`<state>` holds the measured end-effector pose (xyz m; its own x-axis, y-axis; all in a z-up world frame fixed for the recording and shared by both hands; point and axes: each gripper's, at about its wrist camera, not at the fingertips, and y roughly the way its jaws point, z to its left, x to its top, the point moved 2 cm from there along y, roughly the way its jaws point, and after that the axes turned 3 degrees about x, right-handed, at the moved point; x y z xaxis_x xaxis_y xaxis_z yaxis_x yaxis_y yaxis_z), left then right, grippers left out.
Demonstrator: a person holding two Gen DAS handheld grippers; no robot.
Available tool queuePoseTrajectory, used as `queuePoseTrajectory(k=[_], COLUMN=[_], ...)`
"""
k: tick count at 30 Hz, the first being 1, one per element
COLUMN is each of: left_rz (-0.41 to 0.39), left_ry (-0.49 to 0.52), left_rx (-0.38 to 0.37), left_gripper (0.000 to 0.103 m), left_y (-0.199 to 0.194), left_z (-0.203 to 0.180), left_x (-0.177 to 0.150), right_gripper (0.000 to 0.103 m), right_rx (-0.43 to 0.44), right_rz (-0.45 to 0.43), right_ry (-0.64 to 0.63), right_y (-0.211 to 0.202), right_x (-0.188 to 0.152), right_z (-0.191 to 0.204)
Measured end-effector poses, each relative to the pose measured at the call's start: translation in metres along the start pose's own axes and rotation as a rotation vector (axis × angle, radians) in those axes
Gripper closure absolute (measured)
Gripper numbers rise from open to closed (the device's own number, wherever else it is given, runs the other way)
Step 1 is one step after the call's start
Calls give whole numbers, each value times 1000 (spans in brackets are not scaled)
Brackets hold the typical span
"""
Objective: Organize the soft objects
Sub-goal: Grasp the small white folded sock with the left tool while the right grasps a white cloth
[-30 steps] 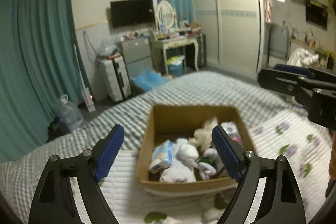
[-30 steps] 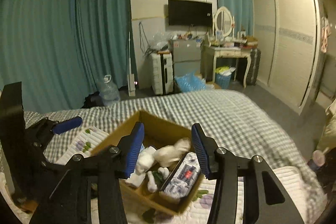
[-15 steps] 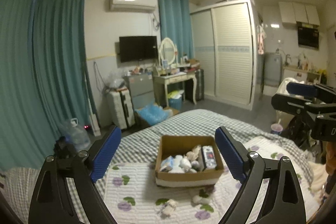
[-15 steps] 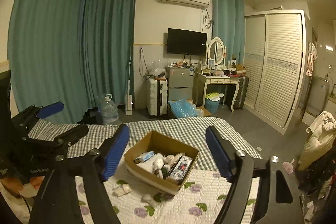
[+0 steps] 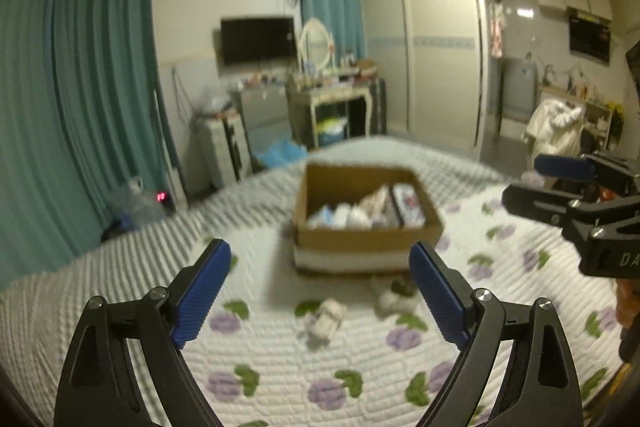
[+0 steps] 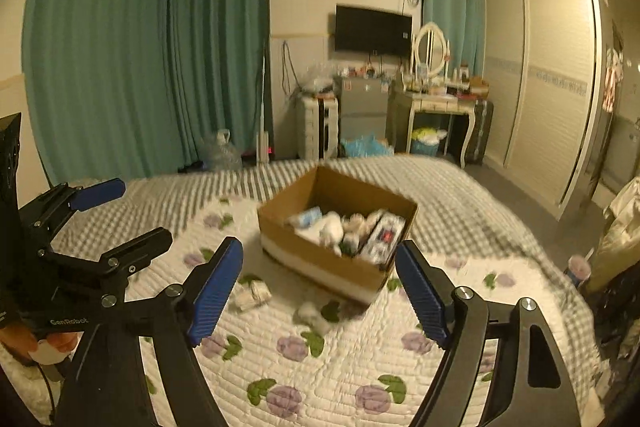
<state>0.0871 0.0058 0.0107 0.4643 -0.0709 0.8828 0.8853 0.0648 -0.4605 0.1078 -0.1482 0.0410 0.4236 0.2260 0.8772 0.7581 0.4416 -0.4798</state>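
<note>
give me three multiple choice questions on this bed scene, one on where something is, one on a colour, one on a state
1. Where do the two small loose soft items lie?
A. inside the box
B. on the quilt in front of the box
C. on the floor

2. What colour are the pads on the tongs?
A. blue
B. red
C. yellow

3. How are the left tongs?
A. shut on a toy
B. shut and empty
C. open and empty

Answers:
1 B, both soft items lie on the floral quilt in front of the cardboard box.
2 A, the pads are blue.
3 C, the left tongs stand wide apart, holding nothing.
</note>
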Motion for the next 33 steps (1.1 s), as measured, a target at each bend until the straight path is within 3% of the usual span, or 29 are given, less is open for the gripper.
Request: queuePoseTrajectory(k=[10,19,20,21,24,25,27,33], left_rz=[182,329,337,347,347,339,329,321], left_ry=[-38,-4,-2,1,2,0,3,-4], left_rx=[-18,-34,-34,-35,-36,-43,-48,-69], left_gripper=[13,13,18,23,25,27,42,70], left_y=[107,156,159,161,160,158,153,140], left_z=[3,-18,-19,-21,-24,-25,-26,-27], left_x=[-71,-122,-125,-129,-134,-134,-134,-135], right_gripper=[24,29,31,34,46,55,65,94], right_rx=[27,92,98,107,142,146,150,168], right_rz=[162,336,354,368,414,426,450,428], right_ry=[-1,-51,-57,-52,-36,-42,-75,-71], right_y=[124,204,209,213,225,227,231,218], right_x=[-53,-107,-114,-118,-131,-134,-141,-140], right_z=[-21,-21,-21,-22,-23,-22,-19,-24])
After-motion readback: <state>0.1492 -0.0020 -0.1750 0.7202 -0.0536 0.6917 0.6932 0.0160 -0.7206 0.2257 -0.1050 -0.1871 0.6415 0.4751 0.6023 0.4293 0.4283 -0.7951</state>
